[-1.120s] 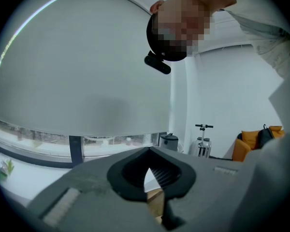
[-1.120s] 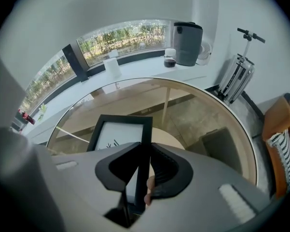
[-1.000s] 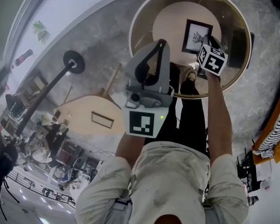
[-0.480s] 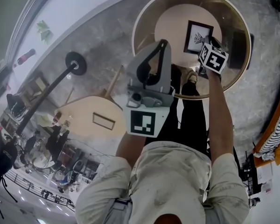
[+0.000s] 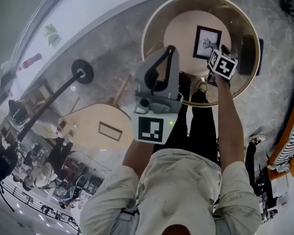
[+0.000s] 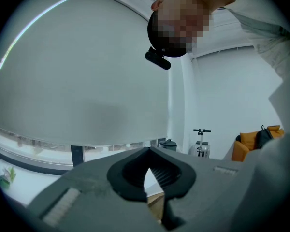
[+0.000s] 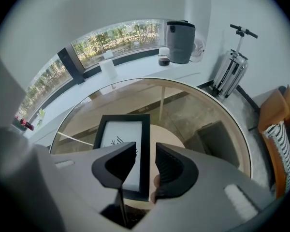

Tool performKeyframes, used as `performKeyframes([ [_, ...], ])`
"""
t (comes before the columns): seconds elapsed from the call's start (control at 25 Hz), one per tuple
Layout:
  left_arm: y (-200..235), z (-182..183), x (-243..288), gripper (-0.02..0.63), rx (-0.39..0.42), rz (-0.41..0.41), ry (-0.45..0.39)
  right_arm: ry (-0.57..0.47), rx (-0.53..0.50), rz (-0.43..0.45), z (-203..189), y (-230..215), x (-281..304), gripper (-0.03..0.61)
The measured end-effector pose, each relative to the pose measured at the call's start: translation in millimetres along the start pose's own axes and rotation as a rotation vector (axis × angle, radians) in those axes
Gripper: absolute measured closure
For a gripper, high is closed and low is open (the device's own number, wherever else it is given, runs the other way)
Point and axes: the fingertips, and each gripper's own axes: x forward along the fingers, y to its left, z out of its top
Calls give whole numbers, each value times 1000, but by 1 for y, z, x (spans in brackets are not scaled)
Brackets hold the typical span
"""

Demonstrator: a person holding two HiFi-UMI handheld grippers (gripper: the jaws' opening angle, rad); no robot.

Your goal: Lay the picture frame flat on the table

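The round glass counter (image 5: 159,18) (image 7: 193,105) is the biggest thing in front of me, with its pale wooden base (image 5: 183,26) showing through the glass at the counter's middle. Beyond the counter's far rim, a grey canister (image 7: 180,41) stands on the window ledge, and a folded scooter (image 7: 232,66) leans by the wall off the counter's right side.

My left gripper (image 5: 157,82) (image 6: 149,170) is held up on the near side of the counter, off its rim and pointing about level. Its jaws are clenched tip to tip with nothing in them.

My right gripper (image 5: 216,58) (image 7: 146,153) points steeply down over the counter's near right part. Its jaws have just been opening and now stand released. The right border of the picture frame (image 5: 207,41) (image 7: 121,134) shows in the gap between them, but neither pad presses on it.

The picture frame lies flat on the counter's glass, over the middle, black-bordered with a white sheet and a small dark sprig drawing facing up.
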Motion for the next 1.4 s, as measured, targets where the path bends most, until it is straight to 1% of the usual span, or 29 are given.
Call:
performKeyframes([
  [0.32, -13, 22, -13, 611, 9, -2, -33, -29, 3, 21, -6, 2, -26, 446],
  [0.52, -24, 42, -20, 611, 16, -7, -58, -42, -3, 43, -9, 5, -43, 446],
  [0.96, -49, 84, -46, 611, 35, -10, -80, -76, -11, 69, -15, 8, -98, 445],
  [1.4, -64, 118, -78, 611, 59, 23, -103, -120, -38, 109, -18, 13, -145, 443],
])
